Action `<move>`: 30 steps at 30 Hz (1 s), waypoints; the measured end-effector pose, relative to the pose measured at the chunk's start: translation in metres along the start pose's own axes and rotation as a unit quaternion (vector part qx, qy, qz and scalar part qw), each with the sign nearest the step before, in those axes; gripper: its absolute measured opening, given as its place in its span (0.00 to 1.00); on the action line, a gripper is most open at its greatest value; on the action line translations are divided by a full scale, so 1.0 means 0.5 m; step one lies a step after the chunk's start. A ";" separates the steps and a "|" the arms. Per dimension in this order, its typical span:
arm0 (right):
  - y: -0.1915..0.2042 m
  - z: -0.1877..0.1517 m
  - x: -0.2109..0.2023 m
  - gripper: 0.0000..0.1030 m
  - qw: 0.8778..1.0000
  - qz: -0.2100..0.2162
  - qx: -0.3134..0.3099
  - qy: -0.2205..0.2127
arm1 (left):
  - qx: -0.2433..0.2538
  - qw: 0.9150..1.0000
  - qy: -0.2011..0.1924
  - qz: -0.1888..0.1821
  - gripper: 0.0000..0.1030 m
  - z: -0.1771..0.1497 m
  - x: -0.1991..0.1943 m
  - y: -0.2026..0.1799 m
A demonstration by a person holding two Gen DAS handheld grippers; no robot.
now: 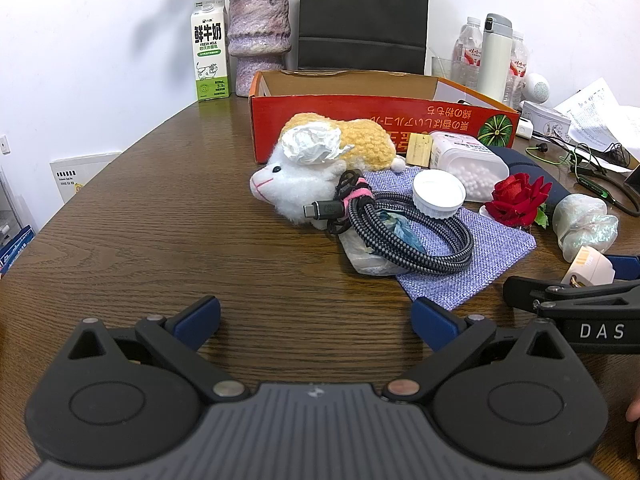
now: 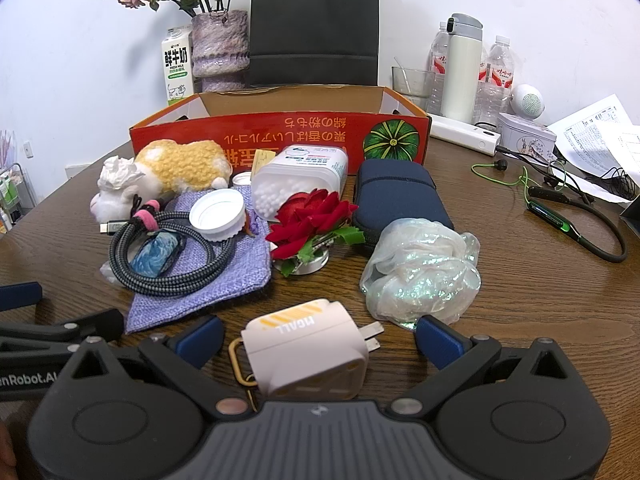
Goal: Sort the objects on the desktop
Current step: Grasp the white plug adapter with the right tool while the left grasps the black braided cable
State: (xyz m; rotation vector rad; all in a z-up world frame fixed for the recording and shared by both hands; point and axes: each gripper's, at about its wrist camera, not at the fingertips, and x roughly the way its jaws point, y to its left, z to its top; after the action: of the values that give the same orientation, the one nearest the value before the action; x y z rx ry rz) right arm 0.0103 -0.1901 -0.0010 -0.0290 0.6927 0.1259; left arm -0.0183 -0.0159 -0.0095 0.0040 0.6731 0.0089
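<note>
1. Left gripper [image 1: 316, 322]: jaws wide apart, nothing between, over bare table [image 1: 160, 220].
2. Right gripper [image 2: 318, 338]: jaws spread, charger plug [image 2: 308, 356] lying unclamped between them.
3. Judged step: first pick; next, close on plug, carry to red box [image 2: 280, 136].

Surface [image 1: 160, 220]: dark brown woodgrain. Box [image 2: 280, 136]: red, green pumpkin print. Plush [image 1: 320, 160]: white and yellow. Cable [image 2: 168, 264]: black-grey braid. Cloth [image 2: 224, 280]: lilac weave. Rose [image 2: 312, 216]: red. Pouch [image 2: 400, 192]: navy. Charger [image 2: 308, 356]: pale pink, orange stripes.
</note>
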 end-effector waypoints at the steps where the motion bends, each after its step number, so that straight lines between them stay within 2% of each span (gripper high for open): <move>1: 0.000 0.000 0.000 1.00 1.000 0.000 0.000 0.000 | 0.000 1.000 0.000 0.000 1.00 0.000 0.000 0.000; 22: -0.004 0.000 -0.013 1.00 1.000 0.002 -0.007 0.009 | 0.004 1.000 -0.003 -0.009 1.00 -0.002 -0.002 0.003; 26: -0.022 -0.015 -0.069 0.99 1.000 0.029 -0.005 -0.008 | -0.026 0.997 -0.042 -0.055 1.00 -0.007 -0.024 0.026; 30: -0.024 -0.032 -0.111 0.95 0.998 0.047 -0.025 -0.025 | -0.033 0.994 -0.081 -0.073 1.00 0.008 -0.044 0.026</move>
State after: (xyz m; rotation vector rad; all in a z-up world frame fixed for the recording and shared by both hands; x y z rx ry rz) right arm -0.0405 -0.2092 0.0218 -0.0406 0.6418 0.2331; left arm -0.0331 -0.0029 0.0074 -0.1066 0.5091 -0.1087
